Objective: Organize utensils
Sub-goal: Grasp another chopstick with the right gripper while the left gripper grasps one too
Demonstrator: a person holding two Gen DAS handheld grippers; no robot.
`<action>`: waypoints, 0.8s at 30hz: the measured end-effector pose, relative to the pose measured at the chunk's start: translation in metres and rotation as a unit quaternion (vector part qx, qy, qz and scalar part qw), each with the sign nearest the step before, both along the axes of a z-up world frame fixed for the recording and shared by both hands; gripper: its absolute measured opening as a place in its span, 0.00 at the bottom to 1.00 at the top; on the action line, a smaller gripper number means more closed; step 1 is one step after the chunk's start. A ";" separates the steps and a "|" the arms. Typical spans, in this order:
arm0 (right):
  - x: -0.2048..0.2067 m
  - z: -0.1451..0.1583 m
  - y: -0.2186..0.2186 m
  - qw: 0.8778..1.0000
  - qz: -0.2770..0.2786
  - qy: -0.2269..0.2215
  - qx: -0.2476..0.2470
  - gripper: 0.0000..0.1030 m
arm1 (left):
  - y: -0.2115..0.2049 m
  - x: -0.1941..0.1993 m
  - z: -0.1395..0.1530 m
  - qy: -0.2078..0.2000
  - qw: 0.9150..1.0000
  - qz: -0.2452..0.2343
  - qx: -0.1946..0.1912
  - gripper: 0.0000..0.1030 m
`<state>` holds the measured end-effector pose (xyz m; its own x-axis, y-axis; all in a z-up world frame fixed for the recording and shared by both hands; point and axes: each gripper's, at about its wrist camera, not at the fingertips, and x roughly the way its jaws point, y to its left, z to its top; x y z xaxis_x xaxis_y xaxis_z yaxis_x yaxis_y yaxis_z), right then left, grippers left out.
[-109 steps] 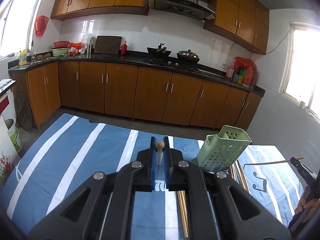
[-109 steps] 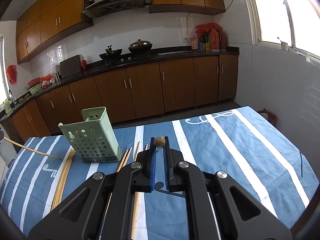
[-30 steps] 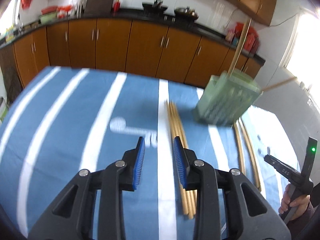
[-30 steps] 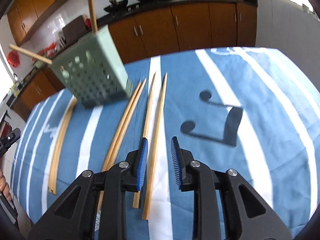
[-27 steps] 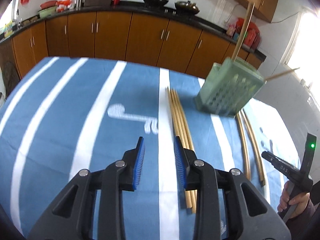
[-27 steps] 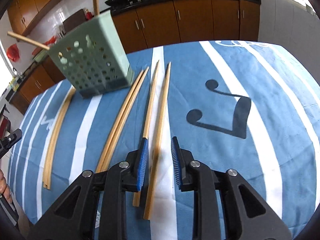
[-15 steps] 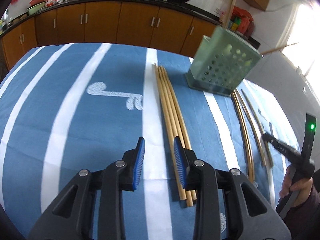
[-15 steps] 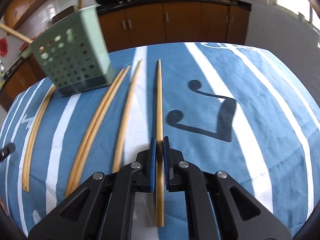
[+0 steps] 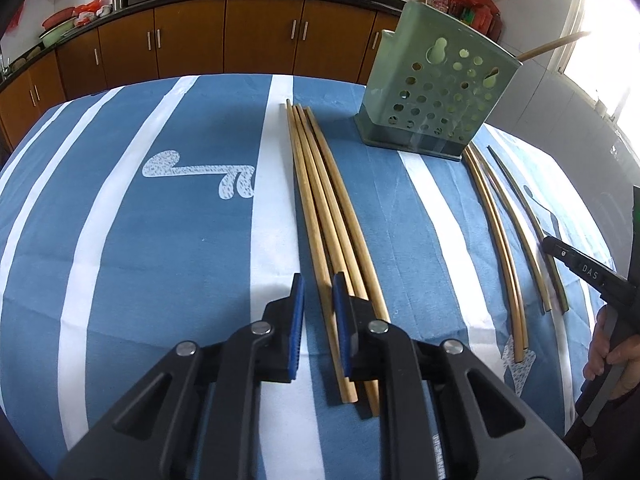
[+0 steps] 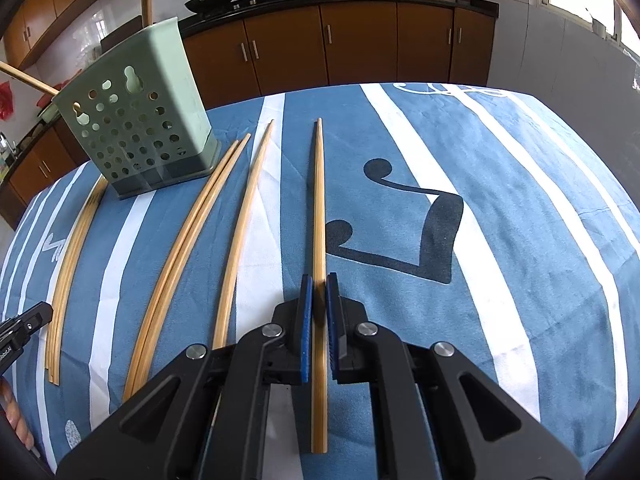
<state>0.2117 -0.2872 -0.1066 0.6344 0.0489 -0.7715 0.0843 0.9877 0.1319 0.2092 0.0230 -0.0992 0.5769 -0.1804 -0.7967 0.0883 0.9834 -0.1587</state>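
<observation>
Both grippers low over chopsticks on the striped blue cloth covering the worktop.

The right gripper has its fingers pinching a single chopstick, with open cloth on its right out to the worktop's edge. The left gripper is closing its fingers, still apart, about the leftmost stick of a bundle of four chopsticks; bare cloth lies to its left. The green perforated holder stands upright near the far edge, loose chopsticks beside it.
</observation>
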 end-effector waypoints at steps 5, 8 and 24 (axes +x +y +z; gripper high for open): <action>-0.001 0.000 0.005 1.000 0.009 -0.003 -0.001 0.08 | -0.003 0.006 -0.002 -0.005 1.000 0.019 0.016 0.09; -0.001 0.000 0.008 1.000 0.015 -0.006 -0.009 0.08 | 0.009 0.012 -0.001 -0.005 0.999 0.036 0.016 0.08; 0.003 -0.001 0.001 1.000 0.007 -0.014 -0.005 0.08 | 0.048 0.016 -0.001 -0.026 0.998 0.047 0.017 0.10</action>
